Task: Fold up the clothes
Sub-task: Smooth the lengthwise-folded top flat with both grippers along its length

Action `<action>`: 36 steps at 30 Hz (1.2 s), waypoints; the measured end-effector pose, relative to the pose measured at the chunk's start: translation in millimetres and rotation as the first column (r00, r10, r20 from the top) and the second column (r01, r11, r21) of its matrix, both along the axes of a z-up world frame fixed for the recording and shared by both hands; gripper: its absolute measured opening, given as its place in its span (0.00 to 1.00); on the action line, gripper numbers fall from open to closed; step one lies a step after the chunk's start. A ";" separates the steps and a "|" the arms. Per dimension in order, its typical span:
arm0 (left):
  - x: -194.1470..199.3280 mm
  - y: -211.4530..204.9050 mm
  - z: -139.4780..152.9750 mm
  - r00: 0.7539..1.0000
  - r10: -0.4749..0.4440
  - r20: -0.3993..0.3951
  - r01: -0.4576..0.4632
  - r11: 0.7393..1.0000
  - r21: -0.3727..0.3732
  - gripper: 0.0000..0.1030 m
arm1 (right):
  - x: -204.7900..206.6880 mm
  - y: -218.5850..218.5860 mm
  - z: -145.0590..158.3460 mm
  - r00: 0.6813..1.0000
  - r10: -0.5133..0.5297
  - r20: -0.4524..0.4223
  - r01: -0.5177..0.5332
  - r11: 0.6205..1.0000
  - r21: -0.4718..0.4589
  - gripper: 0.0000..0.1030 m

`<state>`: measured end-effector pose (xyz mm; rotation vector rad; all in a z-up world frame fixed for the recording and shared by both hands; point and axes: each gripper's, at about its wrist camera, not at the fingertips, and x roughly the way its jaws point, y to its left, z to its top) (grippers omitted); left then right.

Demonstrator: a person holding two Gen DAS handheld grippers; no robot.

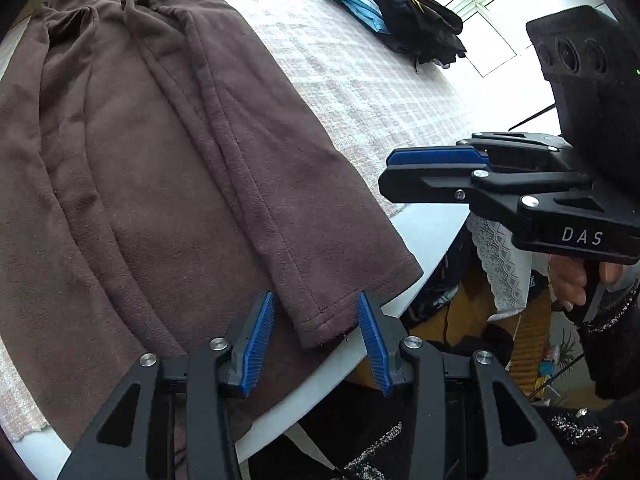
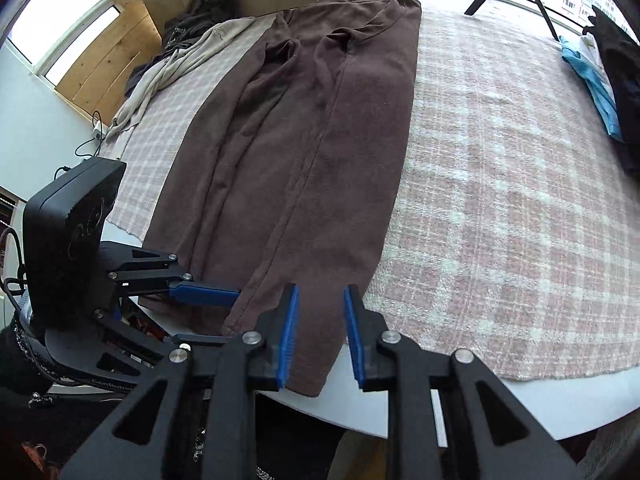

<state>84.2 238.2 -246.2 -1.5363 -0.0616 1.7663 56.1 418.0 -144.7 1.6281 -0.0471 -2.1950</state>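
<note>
i hover my left gripper [image 1: 316, 340] and right gripper [image 2: 320, 336], both unclenched and empty, over the brown garment's [image 1: 168, 160] near hem, next pinching it to fold.

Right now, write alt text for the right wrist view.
A long brown garment lies flat on a pink plaid cloth, its near hem between the open right tongs. The left tongs reach in from the left.

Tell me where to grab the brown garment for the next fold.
Grip the brown garment at its near hem, one gripper at each corner, coming from the table's near edge. It lies flat and lengthwise, and that hem overhangs the edge, probably letting a pad slip underneath.
</note>
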 end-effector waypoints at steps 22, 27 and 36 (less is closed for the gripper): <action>25.2 -20.7 13.3 0.956 0.288 -0.061 -0.291 0.955 -0.057 0.08 | -163.7 -55.8 -49.1 0.948 0.274 -0.164 -0.250 0.956 0.153 0.27; 46.7 -78.3 69.7 0.927 0.289 -0.241 -0.324 0.939 -0.119 0.22 | -132.2 -19.7 -21.6 0.966 0.217 -0.142 -0.228 0.971 -0.071 0.27; -0.6 -107.6 30.1 0.944 0.238 -0.227 -0.279 0.946 -0.167 0.22 | -105.3 -71.5 -43.2 0.950 0.300 -0.091 -0.306 0.950 -0.058 0.27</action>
